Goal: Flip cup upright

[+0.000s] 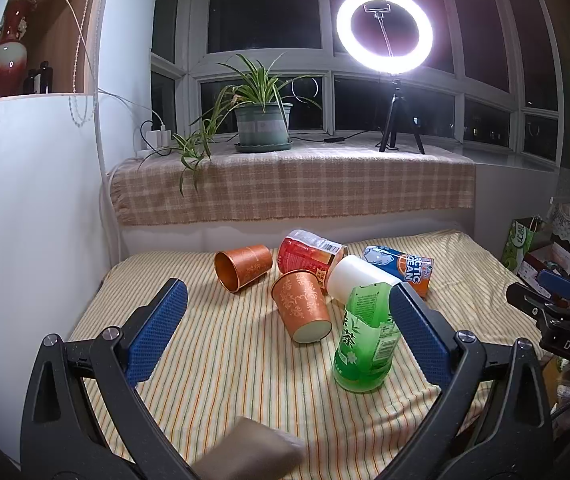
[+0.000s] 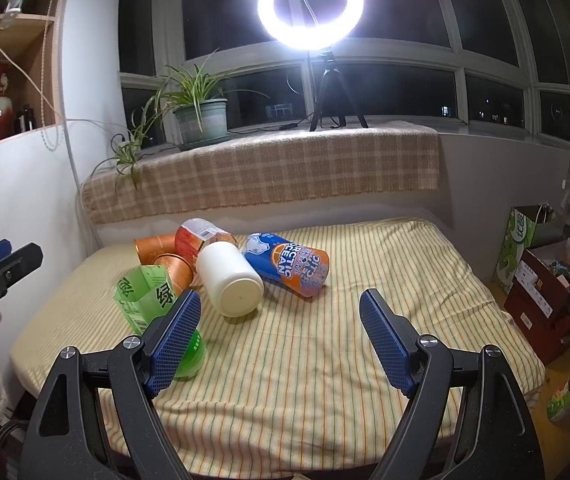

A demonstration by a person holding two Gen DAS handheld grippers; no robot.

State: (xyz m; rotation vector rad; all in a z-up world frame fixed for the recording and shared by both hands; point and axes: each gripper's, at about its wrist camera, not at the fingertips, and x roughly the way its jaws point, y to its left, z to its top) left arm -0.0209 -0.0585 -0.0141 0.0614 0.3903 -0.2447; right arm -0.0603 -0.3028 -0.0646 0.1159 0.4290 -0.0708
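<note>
Several cups lie on their sides on a striped cloth table (image 1: 225, 360): an orange patterned cup (image 1: 303, 306), a second orange cup (image 1: 243, 266), a red cup (image 1: 309, 254), a white cup (image 1: 355, 278), a blue "Arctic Ocean" cup (image 1: 405, 266) and a green tea cup (image 1: 365, 340). My left gripper (image 1: 285, 300) is open above the near table, with the orange patterned cup between its fingers farther off. My right gripper (image 2: 281, 308) is open and empty; the white cup (image 2: 231, 282) lies just beyond it, the green cup (image 2: 147, 298) by its left finger and the blue cup (image 2: 289, 264) behind.
A checked-cloth ledge (image 1: 293, 184) behind the table holds a potted plant (image 1: 263, 120) and a ring light on a tripod (image 1: 385, 26). A white wall (image 1: 33, 200) stands at left. Boxes and a green bag (image 2: 525, 248) sit on the floor at right.
</note>
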